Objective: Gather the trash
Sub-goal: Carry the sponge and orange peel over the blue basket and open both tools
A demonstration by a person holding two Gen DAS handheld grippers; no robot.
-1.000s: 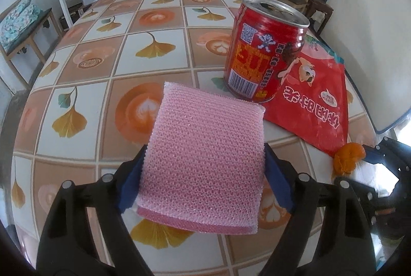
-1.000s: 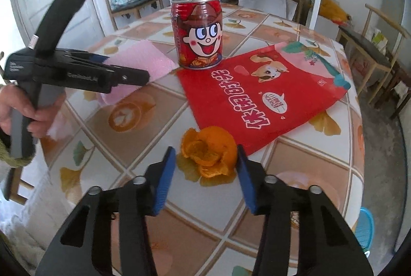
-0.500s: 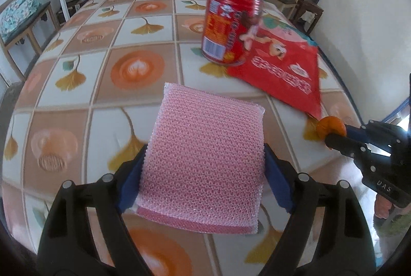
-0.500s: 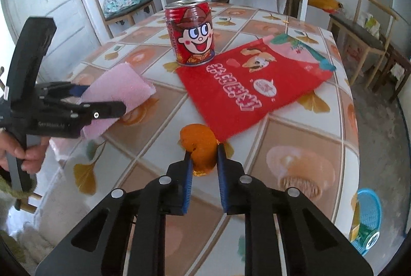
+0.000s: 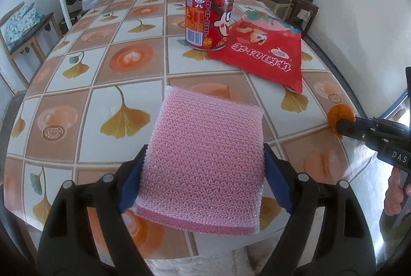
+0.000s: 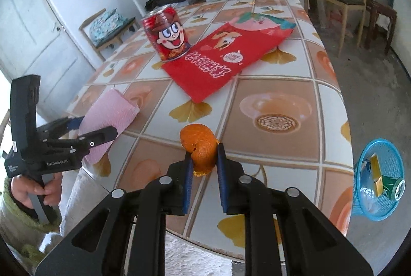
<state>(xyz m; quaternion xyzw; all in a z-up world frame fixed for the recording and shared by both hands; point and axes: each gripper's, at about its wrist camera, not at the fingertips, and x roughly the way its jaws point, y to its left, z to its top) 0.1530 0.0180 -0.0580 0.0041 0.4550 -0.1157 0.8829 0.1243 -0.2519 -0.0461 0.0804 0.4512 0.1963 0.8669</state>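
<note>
the right gripper (image 6: pixel 203 160) pinches a piece of orange peel (image 6: pixel 199 147) between its blue pads, jaws narrow around it, above the near edge of the tiled table (image 6: pixel 277 96). the left gripper (image 5: pixel 203 173) has its jaws set wide on a pink mesh sponge (image 5: pixel 205 163), gripped by both sides. farther back a red cartoon can (image 6: pixel 167 37) stands upright, touching a flat red snack bag (image 6: pixel 223 57). on the floor to the right sits a blue basket (image 6: pixel 362 204) (some scraps and a green can already inside).
</note>
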